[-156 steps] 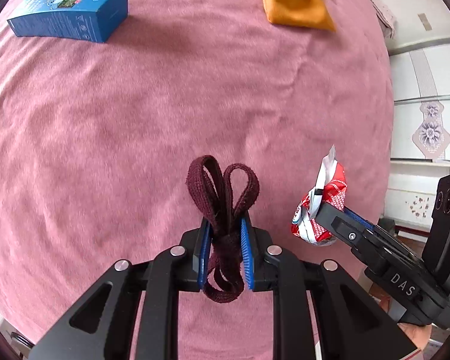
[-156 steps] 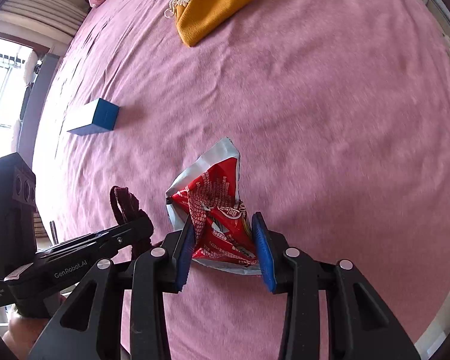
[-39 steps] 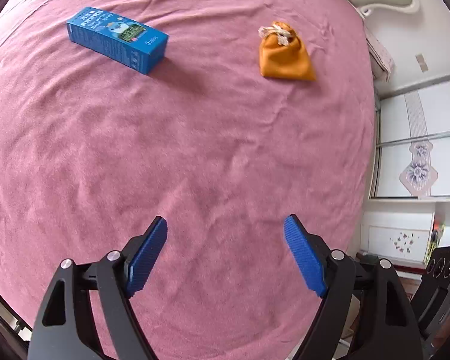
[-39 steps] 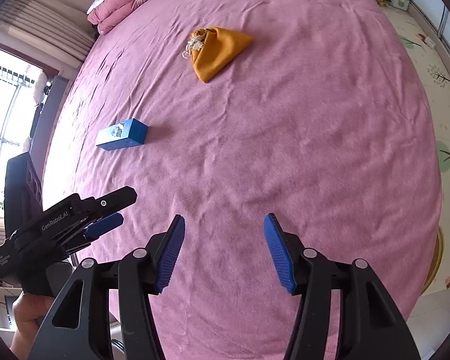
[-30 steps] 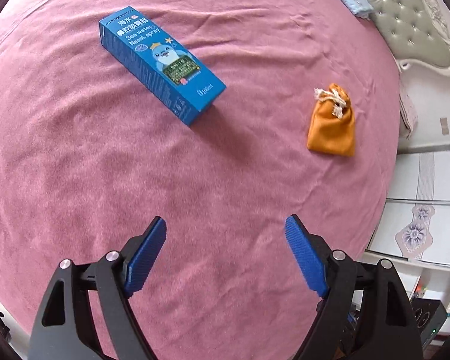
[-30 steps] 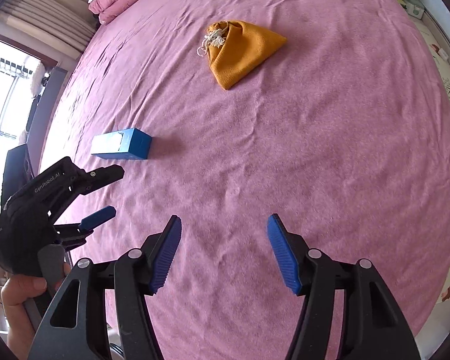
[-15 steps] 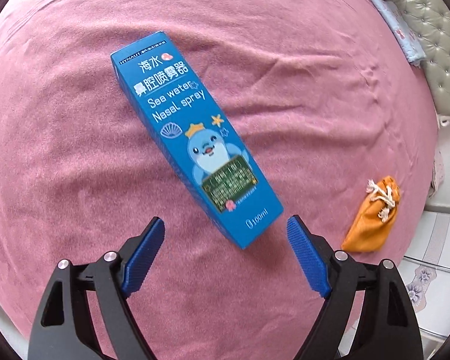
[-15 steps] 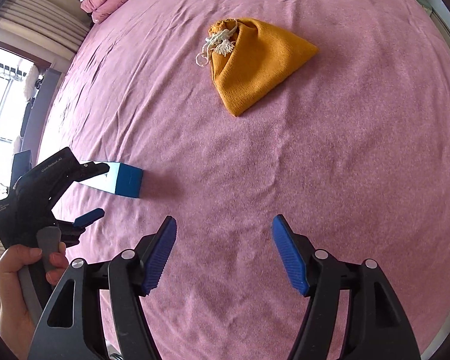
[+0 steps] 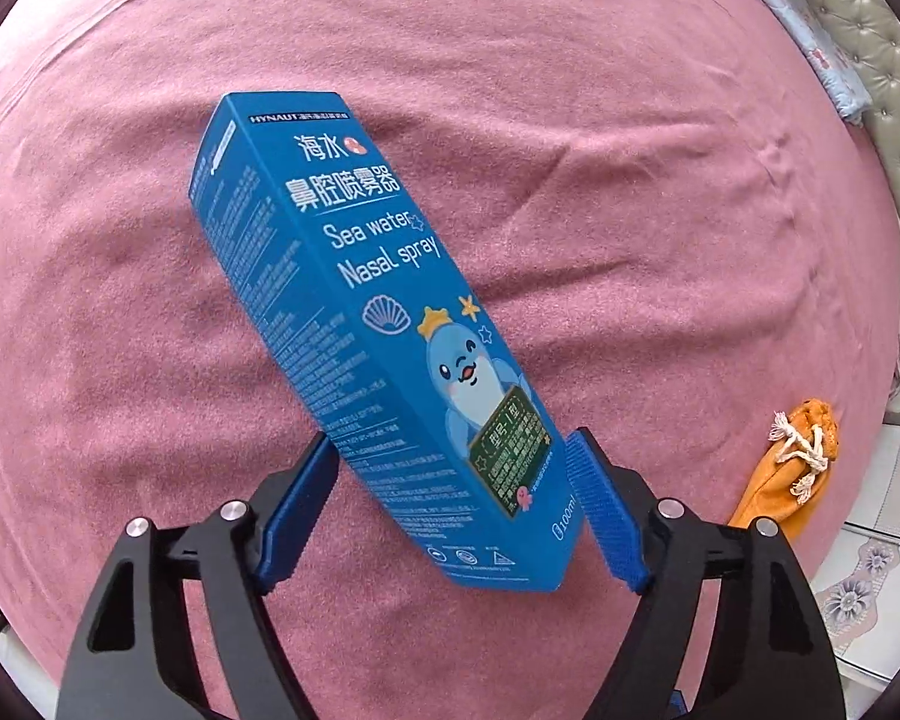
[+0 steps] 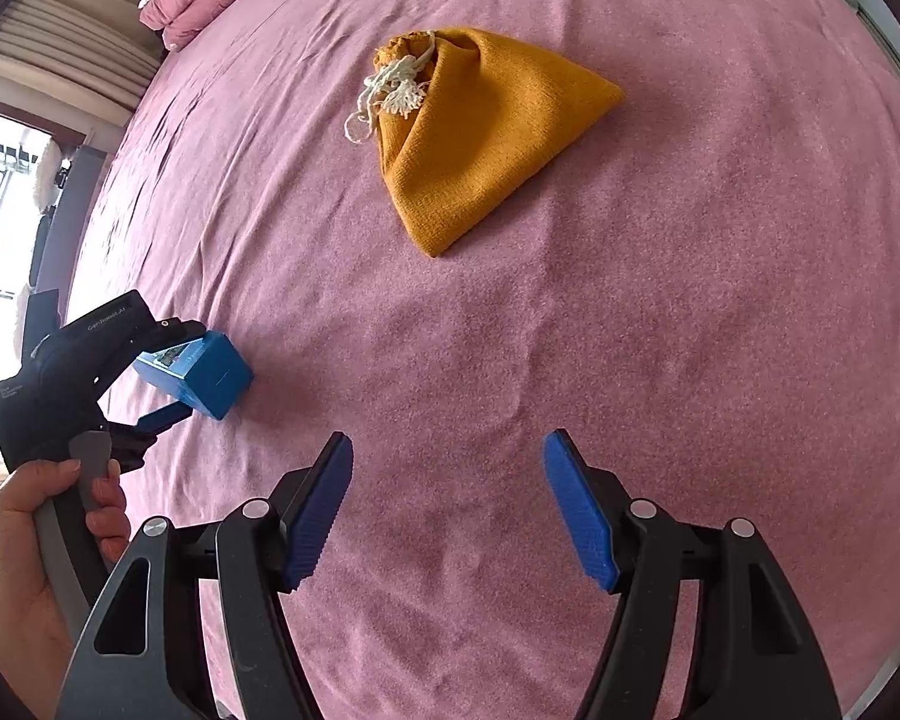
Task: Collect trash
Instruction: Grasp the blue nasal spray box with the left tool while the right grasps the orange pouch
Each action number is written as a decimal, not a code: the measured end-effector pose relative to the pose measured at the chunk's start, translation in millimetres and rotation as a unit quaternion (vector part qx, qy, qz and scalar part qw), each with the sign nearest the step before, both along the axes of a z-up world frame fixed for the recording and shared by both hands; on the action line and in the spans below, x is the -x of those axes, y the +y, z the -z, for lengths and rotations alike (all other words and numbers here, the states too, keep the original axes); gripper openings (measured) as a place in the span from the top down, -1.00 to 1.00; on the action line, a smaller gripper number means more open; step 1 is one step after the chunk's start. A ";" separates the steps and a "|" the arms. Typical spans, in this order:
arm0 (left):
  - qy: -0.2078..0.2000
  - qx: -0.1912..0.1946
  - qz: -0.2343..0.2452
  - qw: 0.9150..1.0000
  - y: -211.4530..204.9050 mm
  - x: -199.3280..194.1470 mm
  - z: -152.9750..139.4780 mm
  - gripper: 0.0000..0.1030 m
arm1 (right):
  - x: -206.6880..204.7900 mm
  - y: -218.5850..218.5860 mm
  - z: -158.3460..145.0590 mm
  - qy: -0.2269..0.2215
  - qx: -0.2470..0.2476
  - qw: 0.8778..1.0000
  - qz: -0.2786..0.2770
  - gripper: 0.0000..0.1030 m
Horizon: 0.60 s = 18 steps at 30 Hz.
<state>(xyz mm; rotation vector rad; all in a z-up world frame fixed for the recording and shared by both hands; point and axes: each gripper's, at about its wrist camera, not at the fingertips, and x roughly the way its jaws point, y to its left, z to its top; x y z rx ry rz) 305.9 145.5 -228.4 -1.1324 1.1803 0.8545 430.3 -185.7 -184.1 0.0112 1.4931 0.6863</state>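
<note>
Left gripper closing around the blue box while the right lines up on the orange pouch.

The left gripper [image 9: 453, 501] straddles the near end of the blue nasal-spray box [image 9: 384, 330] lying on the pink bedspread [image 9: 630, 150]; its jaws are closing, the box between them but seemingly not yet pinched. The right gripper [image 10: 447, 507] stands wide and empty, short of the orange drawstring pouch [image 10: 480, 138], which lies well to the box's right. Next, likely: clamp squarely, lift; the right must advance to the pouch.
</note>
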 end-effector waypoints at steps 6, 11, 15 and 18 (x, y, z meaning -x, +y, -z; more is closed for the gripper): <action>-0.023 0.050 -0.018 0.998 6.8 -7.6 19.3 -0.09 | -15.2 -3.9 -1.4 -0.005 -0.001 1.000 0.007 -0.26; -0.020 0.041 -0.030 0.999 4.2 -7.8 21.7 -0.04 | -23.8 -1.4 -5.2 -0.020 -0.001 1.000 -0.001 -0.26; -0.030 0.013 0.010 0.999 -9.9 -11.1 8.9 0.01 | -35.9 7.7 -3.2 -0.027 -0.001 1.000 0.001 -0.26; -0.062 0.017 0.033 0.997 -24.8 -6.2 -3.2 0.09 | -46.3 22.3 -1.1 -0.039 0.003 0.999 -0.004 -0.26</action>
